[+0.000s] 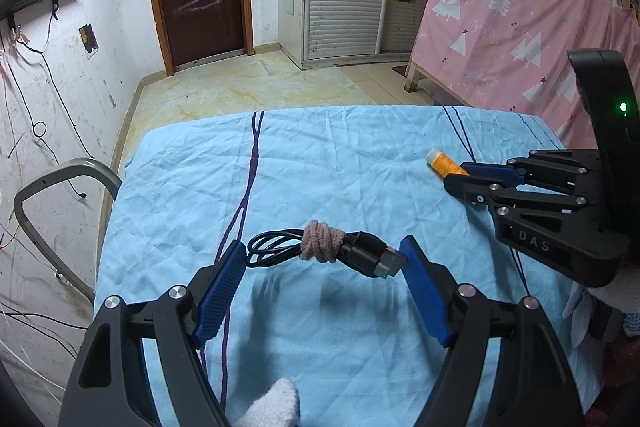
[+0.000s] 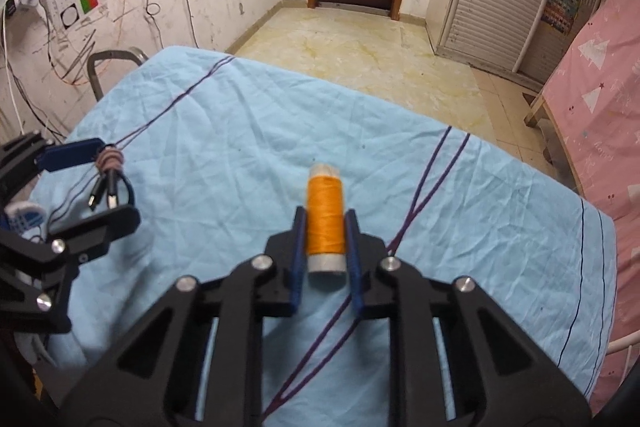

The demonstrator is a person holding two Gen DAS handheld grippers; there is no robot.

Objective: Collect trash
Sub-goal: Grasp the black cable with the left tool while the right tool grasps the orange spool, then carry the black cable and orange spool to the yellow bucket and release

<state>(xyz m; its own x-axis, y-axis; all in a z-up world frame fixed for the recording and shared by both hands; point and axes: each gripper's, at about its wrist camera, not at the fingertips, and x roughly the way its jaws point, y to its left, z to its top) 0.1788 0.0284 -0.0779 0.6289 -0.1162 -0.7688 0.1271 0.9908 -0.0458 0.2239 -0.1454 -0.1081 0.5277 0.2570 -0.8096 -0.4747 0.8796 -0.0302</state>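
A spool of orange thread (image 2: pixel 325 219) sits between the blue pads of my right gripper (image 2: pixel 325 217), which is shut on it just above the light blue bedsheet (image 2: pixel 240 155). In the left wrist view the same spool (image 1: pixel 442 163) pokes out past the right gripper (image 1: pixel 456 175) at the right. A coiled black USB cable (image 1: pixel 280 247), bound with a pink hair tie (image 1: pixel 322 241), lies on the sheet between the fingertips of my left gripper (image 1: pixel 324 247). That gripper is open, and the cable's ends reach close to both pads. The cable (image 2: pixel 114 187) also shows at the left of the right wrist view.
The bed's far edge drops to a tiled floor (image 1: pixel 260 83). A grey metal chair frame (image 1: pixel 60 195) stands at the bed's left side. A pink curtained bunk frame (image 1: pixel 520 27) stands on the right. A white gloved hand (image 1: pixel 276 403) shows at the bottom edge.
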